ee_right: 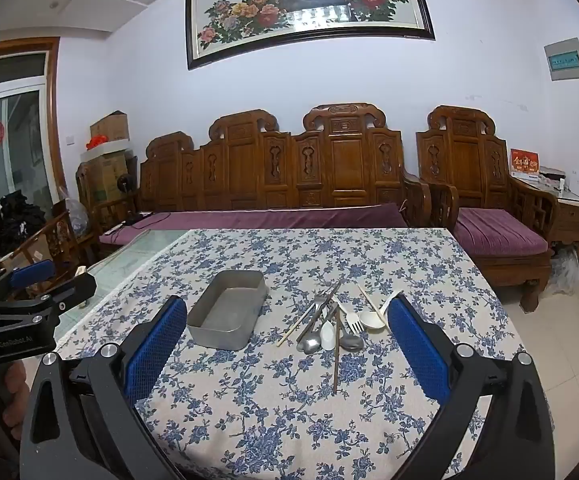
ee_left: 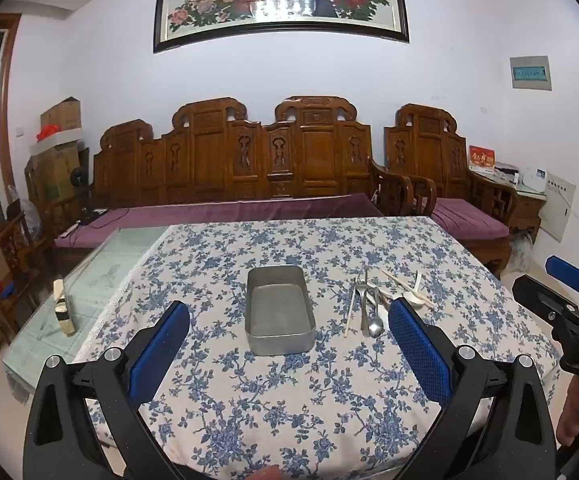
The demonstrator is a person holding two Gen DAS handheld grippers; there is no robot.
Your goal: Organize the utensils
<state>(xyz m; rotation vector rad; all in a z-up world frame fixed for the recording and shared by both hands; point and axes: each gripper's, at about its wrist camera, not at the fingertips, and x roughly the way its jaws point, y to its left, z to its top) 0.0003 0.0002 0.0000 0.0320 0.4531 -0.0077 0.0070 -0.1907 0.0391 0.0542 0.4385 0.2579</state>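
Observation:
An empty rectangular metal tin point(ee_left: 281, 342) point(ee_right: 217, 336) stands mid-table on the blue-flowered cloth. To its right is a loose pile of utensils point(ee_left: 373, 308) point(ee_right: 329, 320): metal spoons point(ee_right: 309, 345), a fork point(ee_right: 354, 322), a white ceramic spoon point(ee_right: 371, 320), pale chopsticks point(ee_right: 293, 330) and a brown chopstick point(ee_right: 335, 364). My left gripper point(ee_left: 289, 306) hovers open before the tin, holding nothing. My right gripper point(ee_right: 287, 303) hovers open before the pile, also holding nothing. Each gripper shows at the edge of the other's view: the right gripper point(ee_left: 557, 284) and the left gripper point(ee_right: 37, 276).
The flowered tablecloth point(ee_left: 289, 400) covers a table with its near edge below me. A glass-topped table point(ee_left: 101, 276) to the left bears a small gold box point(ee_left: 63, 308). A carved wooden sofa point(ee_right: 289, 168) with purple cushions stands behind.

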